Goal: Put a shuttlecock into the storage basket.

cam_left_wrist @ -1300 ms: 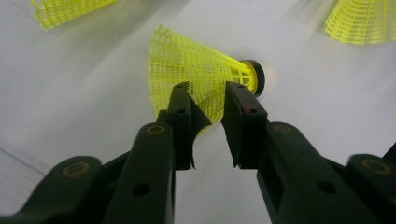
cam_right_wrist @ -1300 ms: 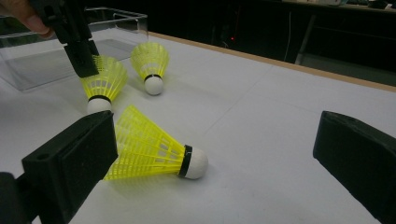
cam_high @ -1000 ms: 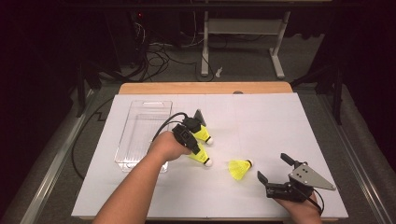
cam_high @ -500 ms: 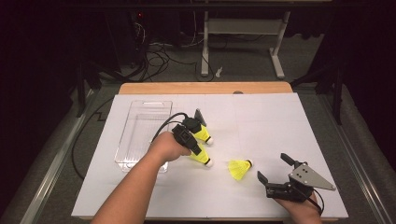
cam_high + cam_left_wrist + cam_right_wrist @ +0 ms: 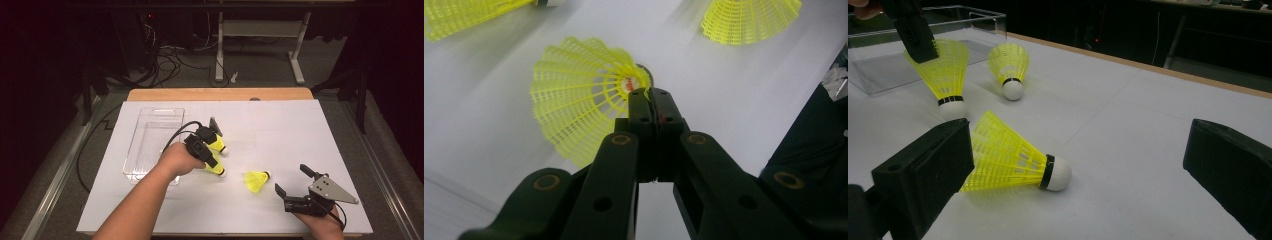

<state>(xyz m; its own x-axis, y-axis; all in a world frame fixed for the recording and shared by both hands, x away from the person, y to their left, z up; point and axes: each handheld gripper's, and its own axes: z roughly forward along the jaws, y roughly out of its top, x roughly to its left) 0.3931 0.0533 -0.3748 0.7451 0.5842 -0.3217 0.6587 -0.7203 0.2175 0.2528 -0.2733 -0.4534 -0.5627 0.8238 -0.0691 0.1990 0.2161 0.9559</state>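
Shuttlecock pickup is under way: the left gripper has pinched its jaws on the skirt rim, beside the clear box. Next, I judge, comes a gentle lift into that box, while the right gripper waits wide open near another shuttlecock.

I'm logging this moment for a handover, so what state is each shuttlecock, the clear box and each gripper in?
Left gripper: shut on the held shuttlecock's skirt rim.
Held shuttlecock: upright, cork on the table.
Far shuttlecock: lying on the table, free.
Near shuttlecock: on its side, free.
Clear plastic box: open-topped, empty.
Right gripper: open, jaws wide, holding nothing.
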